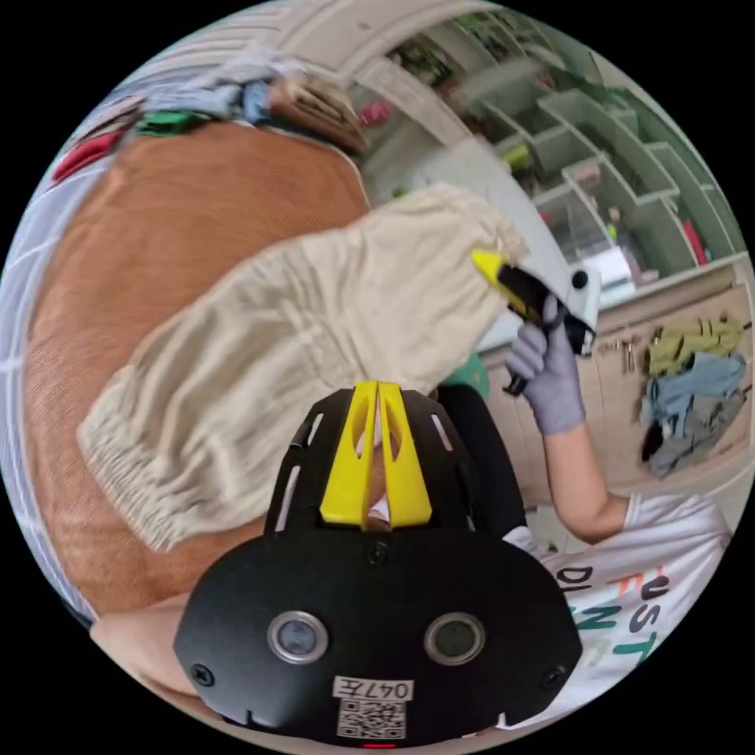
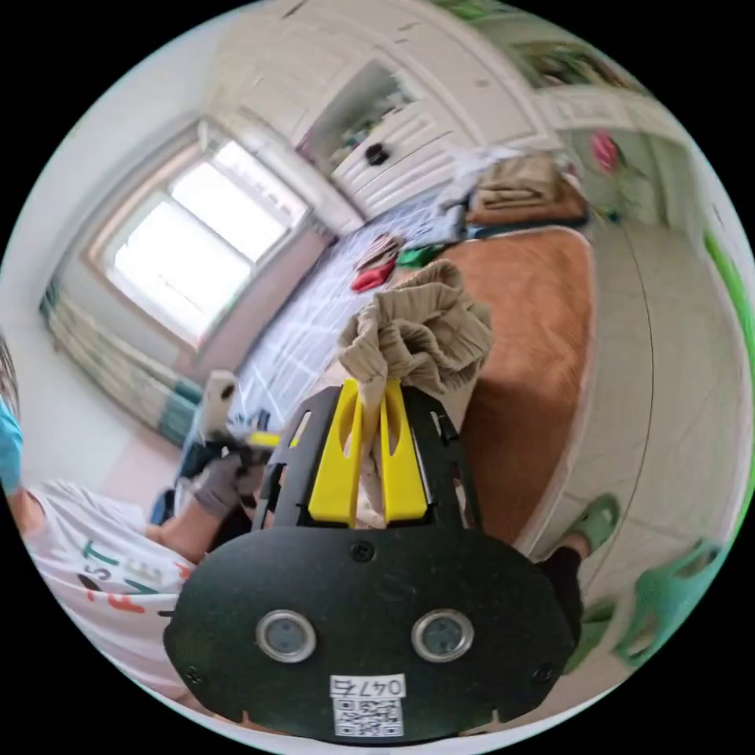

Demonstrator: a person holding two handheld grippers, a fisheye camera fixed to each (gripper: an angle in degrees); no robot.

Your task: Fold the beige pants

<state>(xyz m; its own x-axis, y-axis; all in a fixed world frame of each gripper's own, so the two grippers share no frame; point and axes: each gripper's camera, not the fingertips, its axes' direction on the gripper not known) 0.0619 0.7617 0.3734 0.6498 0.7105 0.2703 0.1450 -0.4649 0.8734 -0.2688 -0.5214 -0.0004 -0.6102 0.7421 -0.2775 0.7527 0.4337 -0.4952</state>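
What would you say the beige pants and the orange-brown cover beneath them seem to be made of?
The beige pants look like a light, matte woven cloth, perhaps cotton or linen: crinkled surface, soft folds, a gathered elastic hem. The orange-brown cover looks like finely ribbed matte fabric, possibly corduroy; blur leaves that open.

Left gripper (image 1: pixel 377 387) has its jaws closed together; right gripper (image 2: pixel 372 387) has its jaws pinched on cloth.

Soft daylight pours from the window (image 2: pixel 206 240), which is blown out white. Shadows are faint. The shelves (image 1: pixel 605 169) and cabinets (image 2: pixel 393 149) smear with motion blur, and straight lines bow hard toward each round, black-bordered edge.
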